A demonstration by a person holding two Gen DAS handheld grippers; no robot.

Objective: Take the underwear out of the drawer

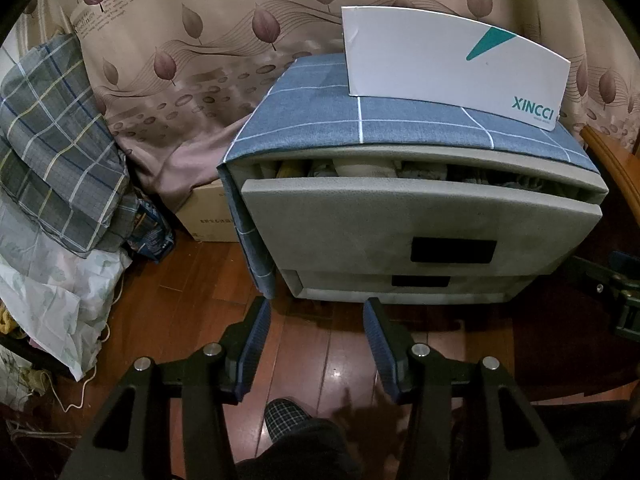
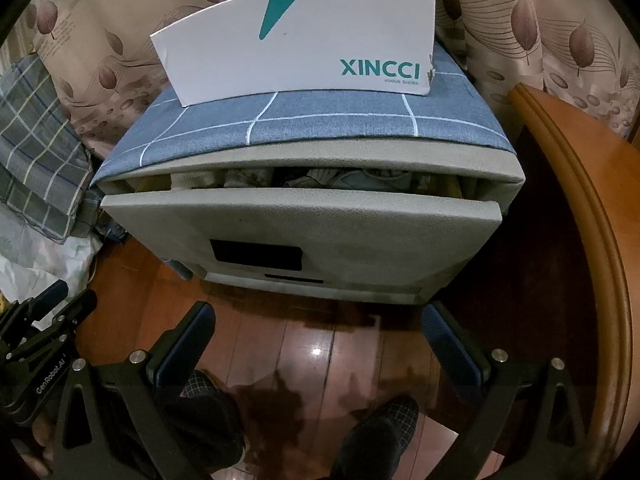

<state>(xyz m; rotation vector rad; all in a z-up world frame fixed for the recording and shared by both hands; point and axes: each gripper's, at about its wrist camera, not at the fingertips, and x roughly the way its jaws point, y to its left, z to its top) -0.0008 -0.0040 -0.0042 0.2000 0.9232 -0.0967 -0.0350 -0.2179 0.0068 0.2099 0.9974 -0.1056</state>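
The right claw [image 2: 318,334] hangs wide and empty, the left claw [image 1: 316,326] half-spread and empty, both near the floor before the grey drawer [image 2: 300,220], pulled slightly ajar so the underwear [image 2: 320,178] bunched inside can be reached.

**What the views are not showing clearly**

The top drawer [image 2: 300,232] is showing only a narrow gap, so the clothes [image 2: 320,179] inside are lying mostly hidden and no single piece is recognisable. The cloth [image 1: 360,120] is covering the cabinet top. The small print on the cardboard box [image 1: 208,216] is staying unreadable.
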